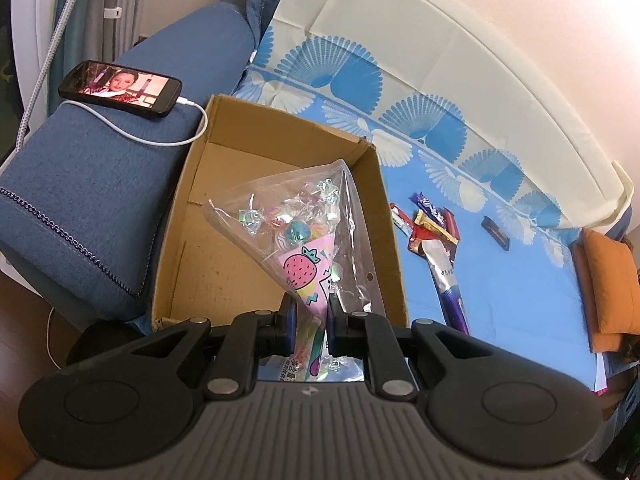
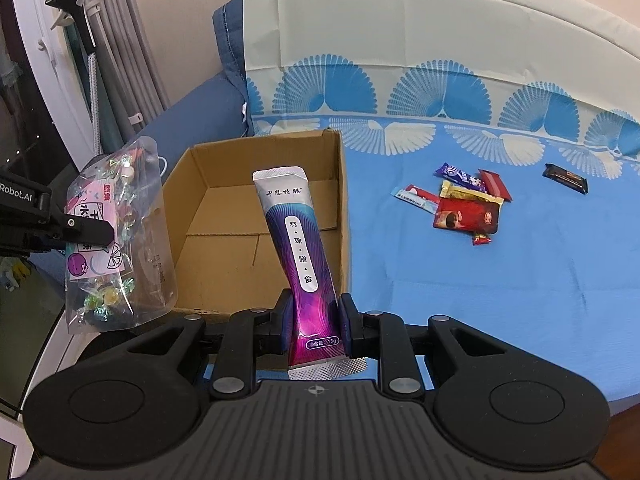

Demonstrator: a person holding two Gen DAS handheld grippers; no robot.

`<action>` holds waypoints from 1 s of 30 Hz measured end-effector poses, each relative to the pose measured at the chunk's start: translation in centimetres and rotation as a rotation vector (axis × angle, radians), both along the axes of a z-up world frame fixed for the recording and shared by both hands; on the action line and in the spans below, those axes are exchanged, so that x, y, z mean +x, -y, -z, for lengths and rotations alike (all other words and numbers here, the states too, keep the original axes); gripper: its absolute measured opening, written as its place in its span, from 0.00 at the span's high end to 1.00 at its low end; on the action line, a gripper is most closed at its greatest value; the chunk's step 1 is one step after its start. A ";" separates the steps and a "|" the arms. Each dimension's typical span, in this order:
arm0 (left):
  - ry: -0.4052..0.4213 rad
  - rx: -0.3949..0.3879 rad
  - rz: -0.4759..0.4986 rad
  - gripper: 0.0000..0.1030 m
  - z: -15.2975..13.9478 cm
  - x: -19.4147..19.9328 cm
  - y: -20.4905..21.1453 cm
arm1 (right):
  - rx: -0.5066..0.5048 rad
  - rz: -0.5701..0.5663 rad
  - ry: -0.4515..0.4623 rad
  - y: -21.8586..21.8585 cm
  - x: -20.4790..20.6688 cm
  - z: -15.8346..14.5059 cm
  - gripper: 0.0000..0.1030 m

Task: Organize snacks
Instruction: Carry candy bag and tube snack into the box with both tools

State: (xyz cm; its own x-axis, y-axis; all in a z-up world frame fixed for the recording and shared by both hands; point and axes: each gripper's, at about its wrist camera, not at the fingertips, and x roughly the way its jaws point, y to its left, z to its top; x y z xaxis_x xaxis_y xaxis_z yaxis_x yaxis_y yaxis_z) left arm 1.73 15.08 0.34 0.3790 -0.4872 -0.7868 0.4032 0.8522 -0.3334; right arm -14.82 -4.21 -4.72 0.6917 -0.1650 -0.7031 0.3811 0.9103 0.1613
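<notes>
My left gripper (image 1: 312,312) is shut on a clear candy bag (image 1: 296,224) with a pink strawberry label and holds it over the open cardboard box (image 1: 276,128). The box looks empty inside. The same bag (image 2: 116,232) hangs left of the box (image 2: 344,208) in the right wrist view. My right gripper (image 2: 314,320) is shut on a purple and silver sachet (image 2: 298,240) and holds it upright above the box's near edge. Several small wrapped snacks (image 2: 468,204) lie in a pile on the blue sheet, with a dark bar (image 2: 566,178) apart to the right.
The box sits on a bed with a blue fan-pattern sheet (image 2: 480,280). A phone (image 1: 120,88) on a charging cable lies on a blue cushion (image 1: 88,200) left of the box. An orange cushion (image 1: 612,288) is at the right. Curtains (image 2: 120,60) hang at the left.
</notes>
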 end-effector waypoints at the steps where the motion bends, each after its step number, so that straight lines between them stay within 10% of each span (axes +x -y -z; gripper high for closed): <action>1: -0.003 0.002 -0.002 0.85 0.1 0.3 0.1 | 0.000 -0.001 -0.002 0.0 0.3 0.1 0.76; 30: -0.072 0.070 -0.007 0.85 4.8 8.0 4.2 | 0.043 -0.055 -0.073 0.9 8.9 3.4 0.76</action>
